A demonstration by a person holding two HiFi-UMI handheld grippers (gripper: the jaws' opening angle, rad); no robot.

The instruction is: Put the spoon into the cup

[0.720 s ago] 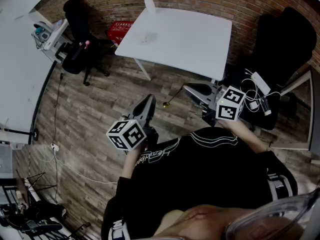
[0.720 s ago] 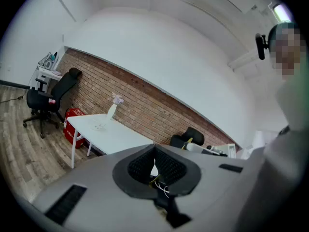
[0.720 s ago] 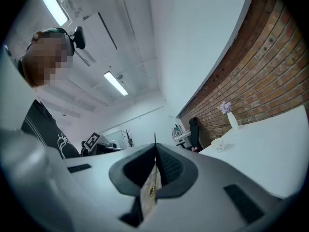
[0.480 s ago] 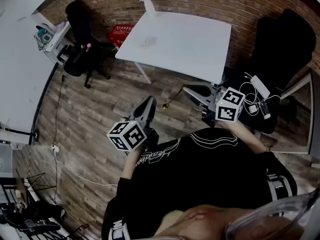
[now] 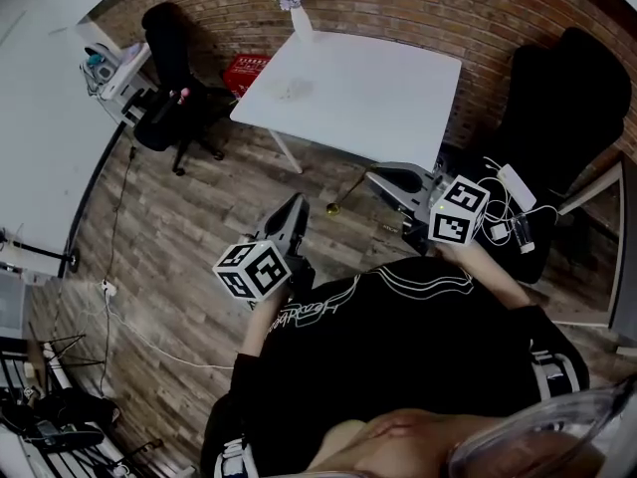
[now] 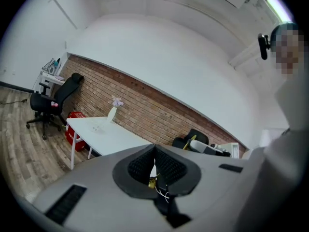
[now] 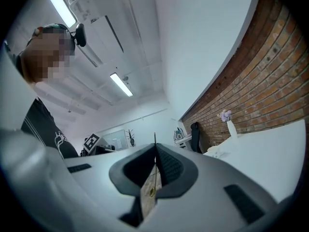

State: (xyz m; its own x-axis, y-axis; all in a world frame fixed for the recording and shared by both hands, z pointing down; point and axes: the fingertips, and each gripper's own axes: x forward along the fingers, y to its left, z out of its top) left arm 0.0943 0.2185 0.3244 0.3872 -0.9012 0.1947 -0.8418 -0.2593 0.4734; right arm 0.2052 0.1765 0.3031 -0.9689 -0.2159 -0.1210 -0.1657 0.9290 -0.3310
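The white table (image 5: 378,98) stands ahead of me against the brick wall. Near its far left a small pale, see-through object (image 5: 292,90) lies on the top; it is too faint to tell whether it is the cup or the spoon. The same object (image 6: 99,127) shows in the left gripper view. Both grippers are held close to my body, over the wooden floor and short of the table. My left gripper (image 5: 295,208) is shut with nothing in it, jaws pressed together (image 6: 154,151). My right gripper (image 5: 384,179) is also shut and empty (image 7: 155,149).
A white vase with pale flowers (image 5: 296,13) stands at the table's far left corner. A black office chair (image 5: 169,78) and a red crate (image 5: 245,71) stand left of the table. Another black chair (image 5: 562,118) with cables and a power strip (image 5: 513,184) is at the right.
The head view has shifted slightly, so the table and chairs sit a little lower in the picture. Both grippers stay shut and have barely moved.
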